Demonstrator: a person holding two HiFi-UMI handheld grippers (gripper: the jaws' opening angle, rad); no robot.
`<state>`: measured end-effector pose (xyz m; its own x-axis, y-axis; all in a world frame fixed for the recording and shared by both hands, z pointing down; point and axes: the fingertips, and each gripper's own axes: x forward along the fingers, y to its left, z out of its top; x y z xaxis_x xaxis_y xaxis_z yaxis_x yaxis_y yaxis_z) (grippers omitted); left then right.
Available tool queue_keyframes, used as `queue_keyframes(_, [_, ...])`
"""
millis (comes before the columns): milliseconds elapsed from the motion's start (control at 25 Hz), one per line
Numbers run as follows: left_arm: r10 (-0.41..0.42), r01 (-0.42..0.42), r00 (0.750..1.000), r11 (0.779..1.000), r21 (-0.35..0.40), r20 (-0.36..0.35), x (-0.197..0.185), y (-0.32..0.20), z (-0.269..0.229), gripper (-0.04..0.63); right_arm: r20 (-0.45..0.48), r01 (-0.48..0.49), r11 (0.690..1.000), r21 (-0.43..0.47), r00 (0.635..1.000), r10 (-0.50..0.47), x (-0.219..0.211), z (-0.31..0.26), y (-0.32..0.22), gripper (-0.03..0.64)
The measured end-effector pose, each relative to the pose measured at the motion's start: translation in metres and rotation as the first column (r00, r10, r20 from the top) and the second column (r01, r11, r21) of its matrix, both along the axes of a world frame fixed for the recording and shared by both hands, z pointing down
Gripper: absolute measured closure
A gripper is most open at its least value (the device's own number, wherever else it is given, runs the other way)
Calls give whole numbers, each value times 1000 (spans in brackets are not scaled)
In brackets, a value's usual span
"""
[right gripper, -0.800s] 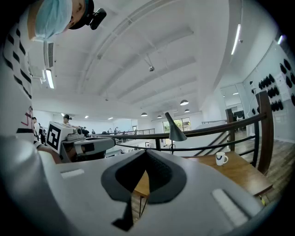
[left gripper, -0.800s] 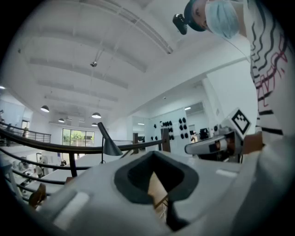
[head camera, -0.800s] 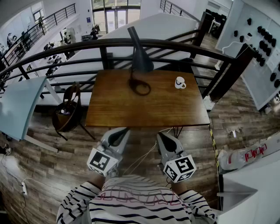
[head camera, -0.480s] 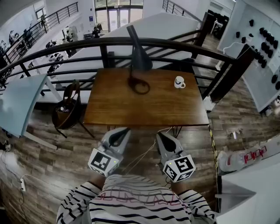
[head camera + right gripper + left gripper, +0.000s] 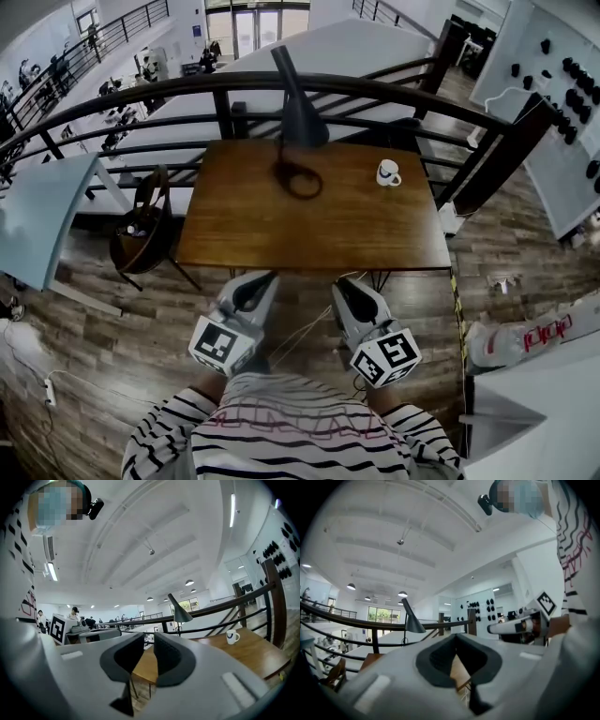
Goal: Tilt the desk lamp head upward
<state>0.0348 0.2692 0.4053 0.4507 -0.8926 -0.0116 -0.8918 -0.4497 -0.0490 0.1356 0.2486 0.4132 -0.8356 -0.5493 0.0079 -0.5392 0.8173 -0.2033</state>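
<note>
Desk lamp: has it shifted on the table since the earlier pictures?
No. The desk lamp stands where it did on the table, near the far edge, the same gap left of the mug.

Striped shirt (image 5: 291, 436), grey left claw (image 5: 260, 281) and right claw (image 5: 343, 286).

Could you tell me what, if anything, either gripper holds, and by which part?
Nothing. The left gripper is shut, the right gripper slightly open, both empty and short of the desk lamp.

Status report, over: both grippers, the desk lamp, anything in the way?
Left gripper shut, right gripper slightly open, both empty, short of the table. Desk lamp untouched at the far edge. Path looks clear; mug sits off right.
</note>
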Motion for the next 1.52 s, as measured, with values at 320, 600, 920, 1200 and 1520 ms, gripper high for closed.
queue_keyframes(320, [37, -37, 999, 999, -15, -6, -60, -62, -4, 513, -5, -37, 999, -17, 999, 37, -58, -6, -59, 466])
queue_keyframes(600, [92, -92, 996, 996, -15, 0, -121, -132, -24, 470, -2, -100, 995, -30, 995, 100, -115, -26, -117, 423])
queue_keyframes(920, [142, -142, 990, 989, -38, -5, -167, -193, -11, 423, 9, -184, 982, -33, 983, 185, -151, -15, -174, 374])
queue_keyframes(1200, [200, -200, 980, 978, -64, -3, -188, -232, 0, 387, -1, -227, 973, -42, 974, 227, -171, -9, -206, 357])
queue_keyframes(1520, [171, -169, 985, 982, -81, 20, -176, -265, 12, 367, 18, -193, 980, -39, 981, 194, -155, -4, -239, 345])
